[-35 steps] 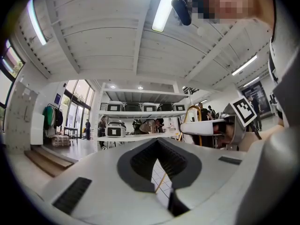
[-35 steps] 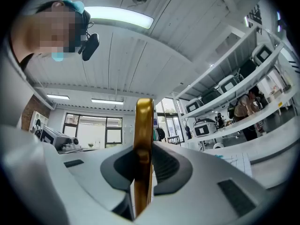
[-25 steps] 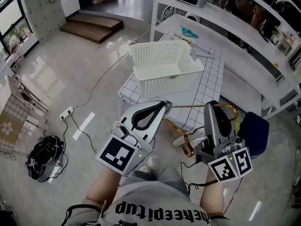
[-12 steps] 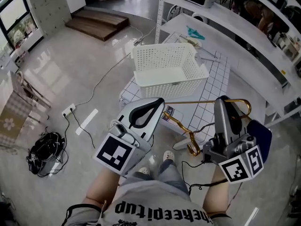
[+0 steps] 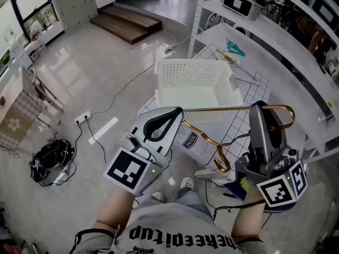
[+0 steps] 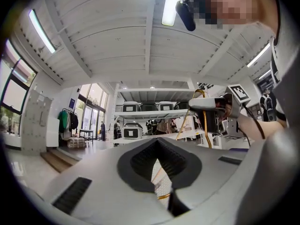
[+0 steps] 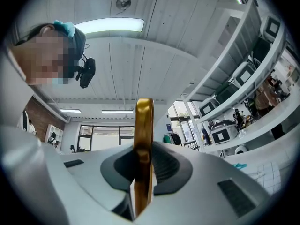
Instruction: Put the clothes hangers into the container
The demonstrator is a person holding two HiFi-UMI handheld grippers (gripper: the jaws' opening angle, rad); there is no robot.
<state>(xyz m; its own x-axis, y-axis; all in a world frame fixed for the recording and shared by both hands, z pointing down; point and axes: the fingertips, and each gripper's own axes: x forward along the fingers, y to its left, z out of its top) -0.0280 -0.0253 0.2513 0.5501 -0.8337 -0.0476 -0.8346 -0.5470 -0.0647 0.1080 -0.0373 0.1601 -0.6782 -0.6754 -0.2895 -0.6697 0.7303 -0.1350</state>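
Note:
A gold wire hanger (image 5: 222, 110) hangs in the air between my two grippers, just in front of the white perforated basket (image 5: 175, 73) on the grid-patterned table (image 5: 251, 86). My left gripper (image 5: 178, 115) is shut on the hanger's left corner. My right gripper (image 5: 263, 110) is shut on its right end, and the gold wire (image 7: 143, 139) stands upright between that gripper's pads. The hook (image 5: 225, 165) dangles below, between my arms. In the left gripper view the gold wire (image 6: 184, 121) runs up toward the right gripper. The basket looks empty.
A teal hanger (image 5: 235, 47) and a pale one (image 5: 228, 59) lie on the table behind the basket. White shelving (image 5: 265, 15) runs along the right. On the floor are a power strip (image 5: 82, 120), cables, a black bag (image 5: 50, 168) and wooden steps (image 5: 127, 25).
Both grippers have lifted the gold hanger up and forward, closer to the basket. Each gripper's hold on it looks the same.

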